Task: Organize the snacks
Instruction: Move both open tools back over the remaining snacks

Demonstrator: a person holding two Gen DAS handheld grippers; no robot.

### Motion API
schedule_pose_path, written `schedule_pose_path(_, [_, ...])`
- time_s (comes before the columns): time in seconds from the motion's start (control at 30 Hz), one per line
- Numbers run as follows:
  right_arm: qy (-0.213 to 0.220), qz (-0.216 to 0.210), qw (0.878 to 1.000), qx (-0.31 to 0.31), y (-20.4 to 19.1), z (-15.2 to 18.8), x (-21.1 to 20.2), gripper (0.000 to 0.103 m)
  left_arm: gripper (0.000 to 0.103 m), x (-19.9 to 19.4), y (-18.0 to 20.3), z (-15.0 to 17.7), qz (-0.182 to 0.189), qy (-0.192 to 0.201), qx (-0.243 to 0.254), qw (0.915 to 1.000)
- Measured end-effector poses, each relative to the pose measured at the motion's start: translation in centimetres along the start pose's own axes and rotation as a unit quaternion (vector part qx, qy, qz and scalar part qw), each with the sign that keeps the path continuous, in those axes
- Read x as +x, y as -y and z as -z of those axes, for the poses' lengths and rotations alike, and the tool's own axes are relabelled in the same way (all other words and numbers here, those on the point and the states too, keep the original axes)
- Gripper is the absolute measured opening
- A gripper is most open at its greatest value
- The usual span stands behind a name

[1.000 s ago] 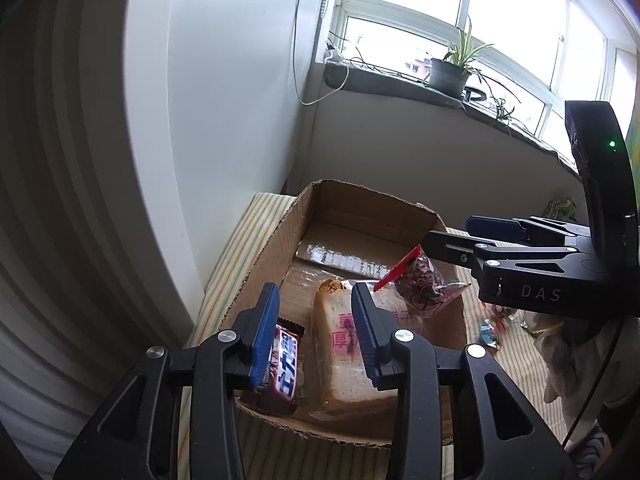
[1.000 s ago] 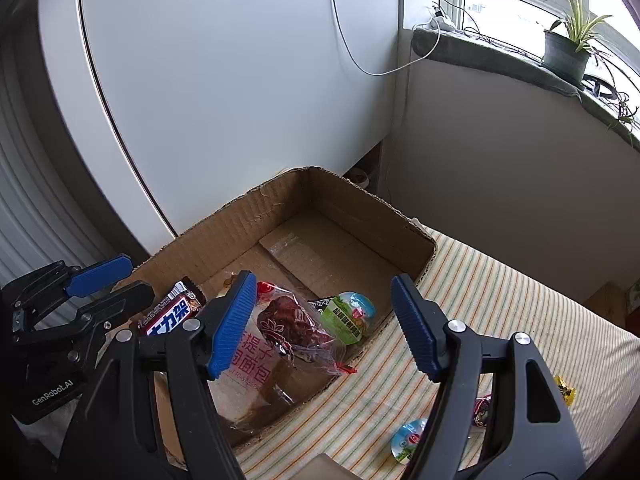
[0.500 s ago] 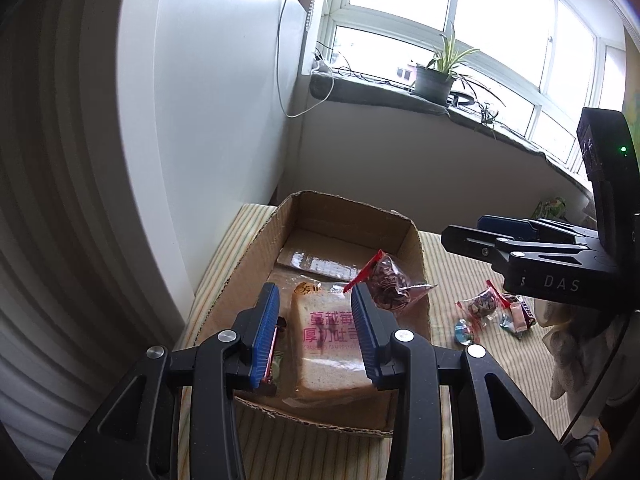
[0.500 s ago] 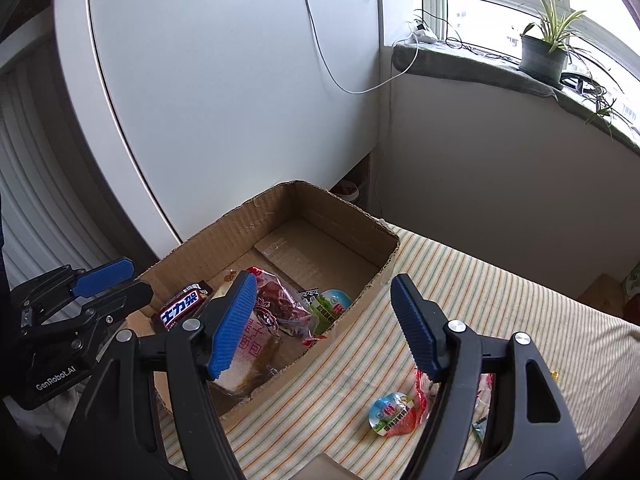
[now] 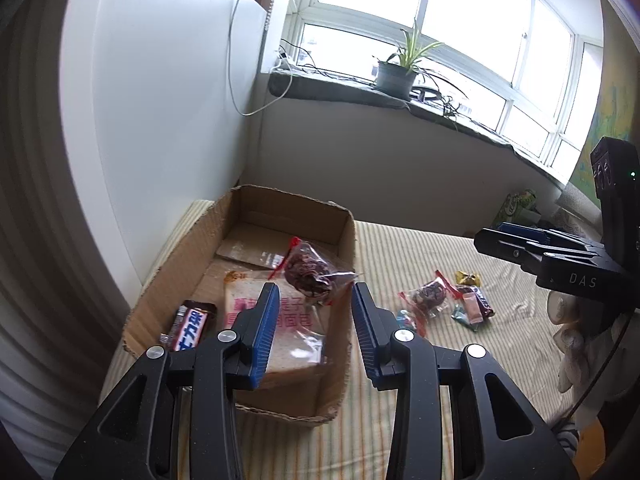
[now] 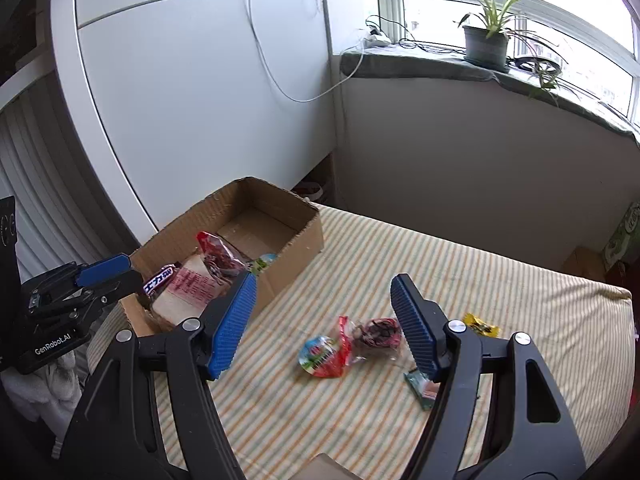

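Observation:
A cardboard box (image 5: 344, 240) (image 6: 304, 236) stands on the striped cloth at the left. It holds a bagged bread slice (image 5: 288, 320), a chocolate bar (image 5: 191, 326) and a clear bag of dark snacks (image 5: 308, 270). A green-lidded cup (image 6: 264, 262) shows inside it in the right wrist view. Loose snacks lie on the cloth: a dark-snack bag (image 6: 376, 334), a red jelly cup (image 6: 320, 356), a yellow packet (image 6: 482, 324). My left gripper (image 5: 314, 332) is open and empty above the box's near end. My right gripper (image 6: 324, 326) is open and empty above the loose snacks.
A white cabinet (image 6: 180, 100) stands behind the box. A windowsill with a potted plant (image 6: 486, 40) and cables runs along the back wall. The striped cloth (image 6: 480, 264) stretches to the right, with green packaging (image 5: 516, 204) at its far edge.
Both grippers have pulled back and up from the box. The right gripper has swung right, over the loose snacks on the cloth. Both stay open and empty.

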State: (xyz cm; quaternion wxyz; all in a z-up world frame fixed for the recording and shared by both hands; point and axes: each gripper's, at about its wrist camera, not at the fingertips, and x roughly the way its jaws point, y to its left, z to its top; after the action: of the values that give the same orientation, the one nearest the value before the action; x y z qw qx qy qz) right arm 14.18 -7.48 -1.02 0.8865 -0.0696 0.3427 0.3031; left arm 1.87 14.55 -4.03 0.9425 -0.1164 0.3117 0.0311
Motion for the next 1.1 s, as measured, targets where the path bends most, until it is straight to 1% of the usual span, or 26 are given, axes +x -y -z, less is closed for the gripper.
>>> schedule_pose_path(0.13, [-0.003, 0.019, 1.0, 0.022, 3.5, 1.5, -1.4, 0.072, 0.036, 0.4, 2.5, 0.4, 0.021, -0.007, 0.018, 0.9996])
schedule_pose_path(0.37, [-0.015, 0.052, 0.997, 0.06, 9.4, 4.1, -2.9, 0.072, 0.036, 1.9, 6.1, 1.4, 0.057, -0.031, 0.03, 0.9974])
schedule_pose_path(0.43, [-0.02, 0.061, 0.996, 0.066, 10.6, 4.9, -2.9, 0.072, 0.038, 2.3, 7.1, 1.9, 0.064, -0.04, 0.036, 0.9965])
schedule_pose_path(0.5, [-0.025, 0.065, 0.995, 0.074, 11.6, 5.5, -2.9, 0.072, 0.045, 2.8, 8.0, 2.3, 0.071, -0.048, 0.042, 0.9955])
schedule_pose_path(0.57, [-0.032, 0.064, 0.994, 0.085, 12.6, 6.2, -2.6, 0.072, 0.045, 3.3, 8.9, 2.8, 0.077, -0.056, 0.047, 0.9944])
schedule_pose_path(0.77, [-0.05, 0.061, 0.991, 0.107, 13.9, 7.5, -0.6, 0.072, 0.045, 5.2, 10.1, 3.9, 0.079, -0.079, 0.05, 0.9925])
schedule_pose_path(1.0, [-0.068, 0.042, 0.988, 0.129, 14.9, 8.4, 2.1, 0.071, 0.045, 7.7, 10.2, 4.9, 0.073, -0.103, 0.043, 0.991])
schedule_pose_path(1.07, [-0.076, 0.041, 0.988, 0.132, 15.1, 8.5, 3.0, 0.065, 0.045, 8.2, 10.2, 5.0, 0.074, -0.109, 0.04, 0.9905])
schedule_pose_path(1.1, [-0.081, 0.038, 0.987, 0.134, 15.2, 8.6, 3.4, 0.059, 0.045, 8.5, 10.2, 5.1, 0.074, -0.111, 0.039, 0.9903])
